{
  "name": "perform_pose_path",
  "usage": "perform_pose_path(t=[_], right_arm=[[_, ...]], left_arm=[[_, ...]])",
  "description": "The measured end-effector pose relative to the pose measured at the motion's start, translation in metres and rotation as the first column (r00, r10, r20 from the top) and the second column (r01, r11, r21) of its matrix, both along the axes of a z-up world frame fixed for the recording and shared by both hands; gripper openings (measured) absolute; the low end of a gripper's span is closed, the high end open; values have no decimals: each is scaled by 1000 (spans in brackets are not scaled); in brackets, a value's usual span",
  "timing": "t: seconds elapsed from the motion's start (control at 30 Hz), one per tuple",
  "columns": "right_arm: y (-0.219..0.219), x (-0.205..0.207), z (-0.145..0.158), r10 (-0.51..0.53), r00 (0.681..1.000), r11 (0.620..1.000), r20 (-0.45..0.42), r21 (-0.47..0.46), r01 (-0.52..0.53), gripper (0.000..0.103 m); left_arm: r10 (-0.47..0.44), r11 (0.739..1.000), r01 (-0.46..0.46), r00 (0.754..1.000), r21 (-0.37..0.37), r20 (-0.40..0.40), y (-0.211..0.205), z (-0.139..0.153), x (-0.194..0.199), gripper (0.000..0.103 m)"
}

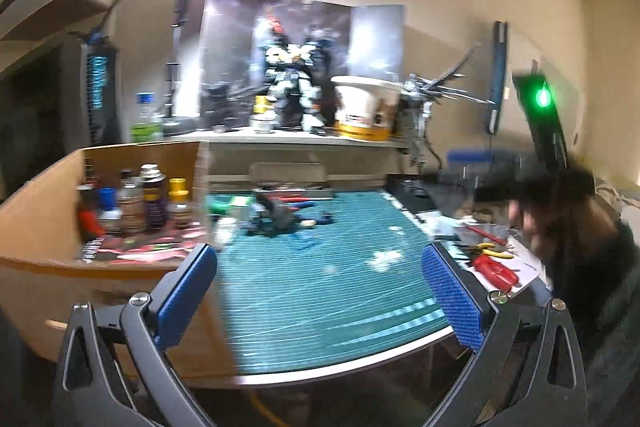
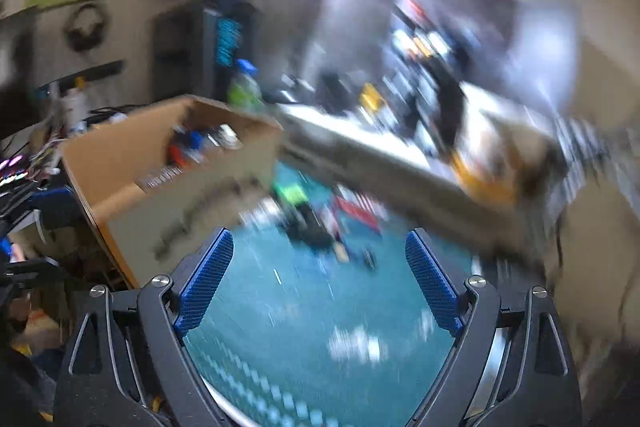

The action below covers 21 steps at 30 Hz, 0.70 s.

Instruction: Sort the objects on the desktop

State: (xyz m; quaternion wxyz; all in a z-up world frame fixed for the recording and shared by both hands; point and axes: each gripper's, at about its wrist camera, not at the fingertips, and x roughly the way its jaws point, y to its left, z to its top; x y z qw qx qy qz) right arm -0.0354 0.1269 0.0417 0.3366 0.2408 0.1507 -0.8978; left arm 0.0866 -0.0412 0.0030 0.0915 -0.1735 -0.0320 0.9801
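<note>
My left gripper (image 1: 320,259) is open and empty, held above the near edge of a green cutting mat (image 1: 320,287). At the mat's far end lies a pile of small tools and dark parts (image 1: 280,213). A cardboard box (image 1: 52,183) on the left holds several paint bottles (image 1: 152,197). My right gripper (image 2: 319,247) is open and empty over the same mat (image 2: 300,307). The right wrist view is heavily blurred; the pile (image 2: 316,223) and the box (image 2: 132,155) still show.
A raised shelf (image 1: 304,139) behind the mat carries a robot model (image 1: 294,87), a white and yellow tub (image 1: 366,107) and a green-labelled bottle (image 1: 146,119). Red and yellow pliers (image 1: 492,263) lie on paper at the right. A person's dark shape (image 1: 572,227) is at the right edge.
</note>
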Motion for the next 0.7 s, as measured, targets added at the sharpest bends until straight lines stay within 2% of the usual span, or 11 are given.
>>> perform_pose_path(t=[0.1,0.17,0.23,0.3,0.4,0.47,0.57,0.7], right_arm=[[40,1,-36,-97,993,995,67,-24,99,85],[62,1,-56,-144,984,988,105,-35,148,75],[79,2,-72,-170,976,983,136,-38,177,72],[92,1,-83,-174,973,982,153,-47,183,62],[102,-10,-97,-140,973,986,184,-62,154,49],[102,-23,-105,-115,971,991,211,-48,127,31],[91,-43,-108,-57,975,998,215,-11,61,27],[52,-79,-89,78,982,996,170,24,-83,27]], left_arm=[[11,1000,-11,1000,15,28,22,-24,-23,103],[33,999,-35,997,27,66,29,-40,-41,103],[51,998,-54,993,33,102,29,-53,-58,103],[70,997,-75,988,34,138,29,-65,-75,103],[102,994,-109,981,33,163,32,-80,-87,103],[117,992,-124,977,31,177,33,-88,-90,103],[121,992,-126,975,11,187,36,-93,-89,103],[141,990,-139,975,-26,172,40,-94,-90,103]])
